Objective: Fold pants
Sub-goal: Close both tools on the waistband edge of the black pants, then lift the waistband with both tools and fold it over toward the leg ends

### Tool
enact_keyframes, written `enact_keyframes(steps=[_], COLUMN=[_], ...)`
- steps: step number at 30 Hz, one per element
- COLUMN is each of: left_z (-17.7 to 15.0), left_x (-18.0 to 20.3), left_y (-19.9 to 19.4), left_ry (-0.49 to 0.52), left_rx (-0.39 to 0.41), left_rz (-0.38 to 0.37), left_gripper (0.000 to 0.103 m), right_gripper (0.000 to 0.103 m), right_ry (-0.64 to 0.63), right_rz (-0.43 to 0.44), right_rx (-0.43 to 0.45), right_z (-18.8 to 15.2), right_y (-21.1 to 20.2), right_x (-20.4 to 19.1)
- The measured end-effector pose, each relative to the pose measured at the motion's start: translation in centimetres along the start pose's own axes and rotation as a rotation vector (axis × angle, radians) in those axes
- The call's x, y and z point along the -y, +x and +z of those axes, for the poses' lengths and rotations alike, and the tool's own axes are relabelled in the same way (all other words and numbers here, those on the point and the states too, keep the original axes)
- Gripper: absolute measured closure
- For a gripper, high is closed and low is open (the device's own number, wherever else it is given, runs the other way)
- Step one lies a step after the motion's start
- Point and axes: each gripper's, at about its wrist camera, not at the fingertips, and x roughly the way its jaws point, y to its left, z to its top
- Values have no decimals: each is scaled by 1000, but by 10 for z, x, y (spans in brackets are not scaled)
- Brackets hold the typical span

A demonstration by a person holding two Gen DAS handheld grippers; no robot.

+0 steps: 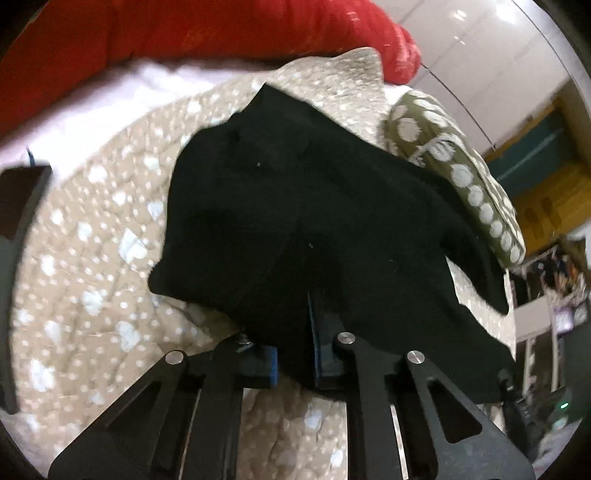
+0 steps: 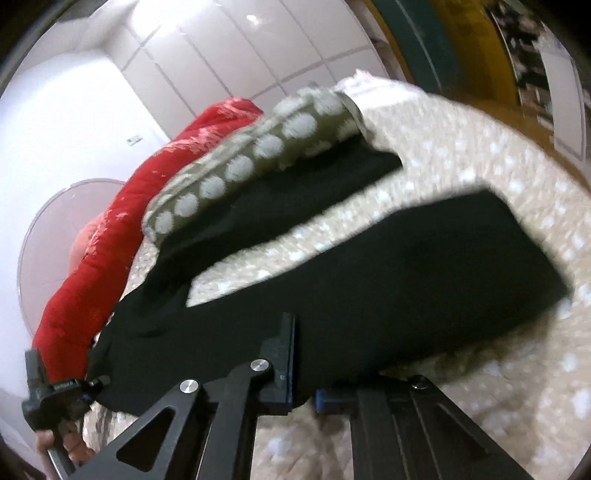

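Black pants (image 1: 295,206) lie on a beige dotted bedspread (image 1: 92,258). In the left wrist view my left gripper (image 1: 295,343) is shut on the near edge of the pants, with black cloth pinched between its blue pads. In the right wrist view the pants (image 2: 406,280) spread into two legs; the far leg (image 2: 277,206) runs partly under an olive pillow. My right gripper (image 2: 304,376) is shut on the cloth at the near edge. The left gripper's body (image 2: 55,391) shows at the lower left, with a hand (image 2: 74,448) on it.
An olive pillow with white dots (image 1: 461,173) (image 2: 258,155) lies beside the pants. A red blanket (image 1: 221,26) (image 2: 110,240) is bunched along the far side of the bed. A dark object (image 1: 22,206) sits at the left edge. White cupboard doors (image 2: 221,55) stand behind.
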Motion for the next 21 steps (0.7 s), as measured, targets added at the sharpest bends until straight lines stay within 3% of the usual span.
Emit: enact_keyframes(steps=[6, 13, 17, 21], left_z=[-14, -51, -60, -61], left_x=[7, -30, -37, -40], left_y=[-46, -56, -58, -67], left_ry=[91, 86, 76, 71], left_rx=[18, -80, -77, -73], left_rz=[-13, 22, 41, 46], left_gripper=[93, 92, 85, 82], right_gripper=[98, 96, 65, 64], right_ry=[-64, -95, 16, 203], right_rz=[29, 45, -43, -105], right_rx=[-4, -150, -136, -39], right_z=[-12, -73, -80, -70], right_y=[-51, -85, -93, -111], right_x=[-21, -10, 28, 77])
